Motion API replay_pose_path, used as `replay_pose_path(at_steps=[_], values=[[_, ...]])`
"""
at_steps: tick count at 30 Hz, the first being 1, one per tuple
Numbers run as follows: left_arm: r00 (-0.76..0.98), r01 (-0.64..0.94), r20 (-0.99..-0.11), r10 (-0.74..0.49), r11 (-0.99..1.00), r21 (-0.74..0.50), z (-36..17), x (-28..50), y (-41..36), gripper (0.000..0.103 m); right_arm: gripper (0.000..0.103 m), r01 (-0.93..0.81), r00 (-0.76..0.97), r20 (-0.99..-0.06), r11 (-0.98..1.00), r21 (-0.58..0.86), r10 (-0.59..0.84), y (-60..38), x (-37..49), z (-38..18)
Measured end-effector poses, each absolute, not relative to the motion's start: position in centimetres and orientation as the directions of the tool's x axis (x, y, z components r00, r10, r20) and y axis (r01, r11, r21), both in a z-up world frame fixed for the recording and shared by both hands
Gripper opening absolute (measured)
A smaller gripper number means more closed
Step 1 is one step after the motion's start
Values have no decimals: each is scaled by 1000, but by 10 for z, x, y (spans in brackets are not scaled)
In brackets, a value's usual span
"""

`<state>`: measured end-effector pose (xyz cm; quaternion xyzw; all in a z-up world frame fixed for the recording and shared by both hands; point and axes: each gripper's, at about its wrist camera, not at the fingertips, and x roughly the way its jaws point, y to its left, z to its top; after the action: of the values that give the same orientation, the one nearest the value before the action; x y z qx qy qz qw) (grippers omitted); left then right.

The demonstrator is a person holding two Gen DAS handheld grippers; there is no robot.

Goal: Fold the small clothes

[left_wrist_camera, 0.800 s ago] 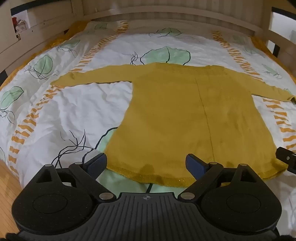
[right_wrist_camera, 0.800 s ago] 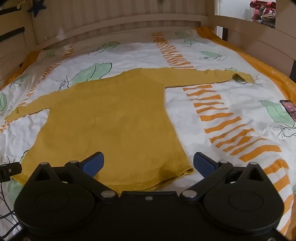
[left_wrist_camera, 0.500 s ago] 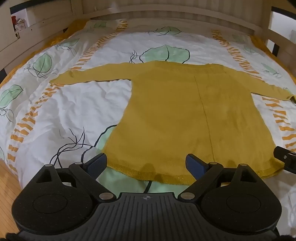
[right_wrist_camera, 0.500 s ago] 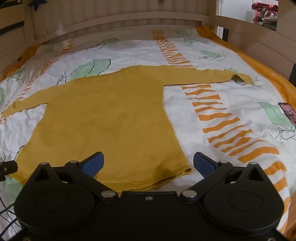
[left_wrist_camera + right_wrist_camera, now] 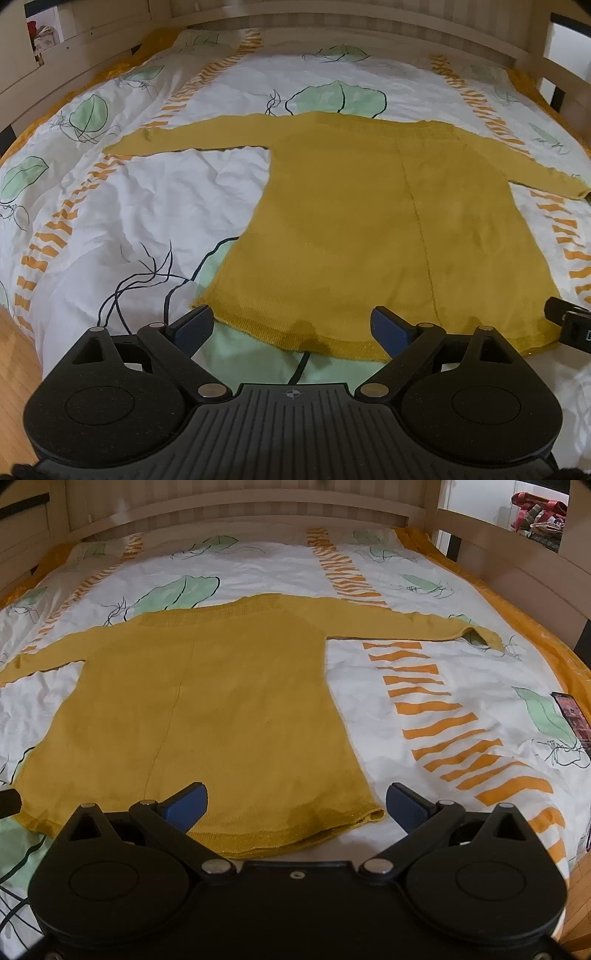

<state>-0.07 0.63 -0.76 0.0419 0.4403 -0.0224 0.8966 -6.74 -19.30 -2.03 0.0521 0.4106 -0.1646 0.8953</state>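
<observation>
A mustard-yellow long-sleeved knit sweater (image 5: 369, 221) lies flat on the bed with both sleeves spread out; it also shows in the right wrist view (image 5: 207, 709). My left gripper (image 5: 291, 328) is open and empty, hovering over the left part of the hem. My right gripper (image 5: 295, 805) is open and empty over the right corner of the hem. The right gripper's tip shows at the left wrist view's right edge (image 5: 569, 325).
The bed cover (image 5: 147, 206) is white with green leaves and orange stripes, slightly wrinkled. A wooden bed frame (image 5: 258, 513) surrounds the bed. A dark phone-like object (image 5: 572, 716) lies near the right edge. Wooden floor (image 5: 11, 369) shows at the lower left.
Both grippers have moved slightly forward over the hem and stay open. The sweater has not moved.
</observation>
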Motion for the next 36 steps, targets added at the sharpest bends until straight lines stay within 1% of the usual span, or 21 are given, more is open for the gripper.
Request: replay_pose_path(at_steps=[13, 36], values=[[595, 70, -803, 8, 996, 62, -14, 0, 7, 92, 102, 343, 588, -771, 939, -36, -244, -190, -64, -24], [576, 60, -817, 7, 997, 50, -19, 2, 8, 92, 102, 332, 585, -778, 943, -27, -228, -186, -62, -26]])
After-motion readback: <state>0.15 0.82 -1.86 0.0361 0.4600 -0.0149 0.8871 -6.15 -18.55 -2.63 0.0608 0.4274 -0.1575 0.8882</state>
